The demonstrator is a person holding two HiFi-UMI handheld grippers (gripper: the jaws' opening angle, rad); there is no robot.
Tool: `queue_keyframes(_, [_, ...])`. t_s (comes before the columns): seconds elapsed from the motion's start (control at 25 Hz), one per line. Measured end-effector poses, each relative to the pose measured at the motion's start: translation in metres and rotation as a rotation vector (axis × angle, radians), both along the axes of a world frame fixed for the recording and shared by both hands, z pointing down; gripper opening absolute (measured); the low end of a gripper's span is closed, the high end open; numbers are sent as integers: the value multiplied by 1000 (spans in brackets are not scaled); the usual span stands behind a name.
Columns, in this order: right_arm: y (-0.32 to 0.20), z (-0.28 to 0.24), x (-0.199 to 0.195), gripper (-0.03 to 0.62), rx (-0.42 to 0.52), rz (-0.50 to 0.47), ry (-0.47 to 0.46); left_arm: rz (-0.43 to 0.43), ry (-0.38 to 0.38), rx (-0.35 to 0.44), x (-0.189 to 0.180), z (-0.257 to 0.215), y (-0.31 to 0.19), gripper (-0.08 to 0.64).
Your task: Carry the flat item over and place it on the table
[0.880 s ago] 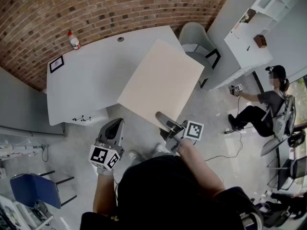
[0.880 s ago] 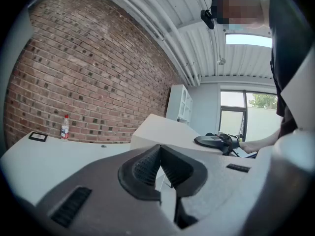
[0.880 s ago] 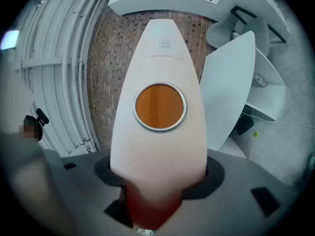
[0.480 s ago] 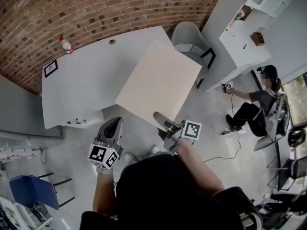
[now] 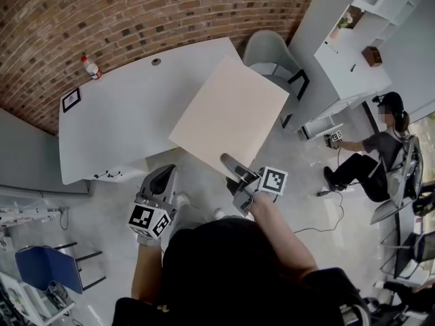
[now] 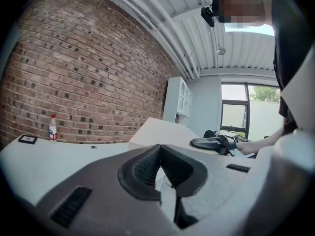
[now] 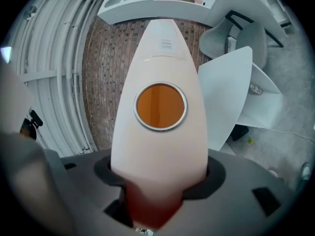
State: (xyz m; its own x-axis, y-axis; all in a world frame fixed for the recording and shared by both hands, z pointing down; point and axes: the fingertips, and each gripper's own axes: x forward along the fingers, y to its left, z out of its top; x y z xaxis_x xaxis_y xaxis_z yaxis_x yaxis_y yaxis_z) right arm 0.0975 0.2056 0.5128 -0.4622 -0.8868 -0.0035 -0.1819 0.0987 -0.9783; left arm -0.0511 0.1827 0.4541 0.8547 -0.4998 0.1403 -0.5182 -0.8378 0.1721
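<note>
Above the edge of the table [image 5: 115, 124], the flat board [image 5: 231, 114] is pinched by just one edge in the right gripper [image 5: 233, 170], while the left gripper [image 5: 160, 182] has its jaws pressed together on nothing, so the board could tip, slip out and fall.

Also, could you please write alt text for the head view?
From above, the right gripper clamps the near edge of a pale board overlapping the end of the white table. The left gripper is shut and empty; a brick wall lies beyond.
</note>
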Motion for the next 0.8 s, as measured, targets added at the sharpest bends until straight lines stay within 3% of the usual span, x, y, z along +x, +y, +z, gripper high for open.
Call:
queue_keyframes(0.24, [-37, 14, 8, 293, -33, 17, -3, 14, 0, -10, 6, 7, -46, 5])
queue_keyframes(0.8, [-192, 54, 4, 295, -162, 80, 48, 86, 30, -43, -5, 12, -229, 5])
